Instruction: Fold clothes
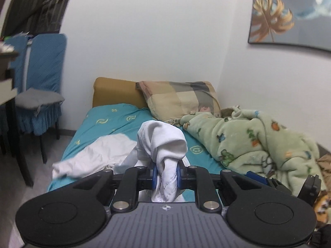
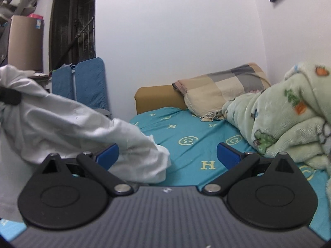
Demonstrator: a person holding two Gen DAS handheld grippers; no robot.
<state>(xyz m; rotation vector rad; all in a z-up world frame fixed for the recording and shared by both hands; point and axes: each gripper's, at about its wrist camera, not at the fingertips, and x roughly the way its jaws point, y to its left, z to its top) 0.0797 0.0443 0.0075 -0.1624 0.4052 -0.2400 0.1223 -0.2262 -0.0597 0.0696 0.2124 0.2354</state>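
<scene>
A white garment (image 1: 163, 142) is bunched between the blue pads of my left gripper (image 1: 166, 175), which is shut on it; the rest of the cloth trails down to the left onto the teal bed sheet (image 1: 107, 122). In the right wrist view the same white garment (image 2: 72, 128) hangs across the left side, draping over the left finger. My right gripper (image 2: 167, 155) is open, its blue pads (image 2: 227, 155) wide apart with only the sheet between them. The right gripper's black body (image 1: 310, 188) shows at the lower right of the left wrist view.
A green fleece blanket (image 1: 258, 140) is heaped on the right of the bed, with a checked pillow (image 1: 182, 101) and mustard cushion (image 1: 115, 93) at the head by the wall. Blue-covered chairs (image 1: 41, 82) and a desk edge stand left of the bed.
</scene>
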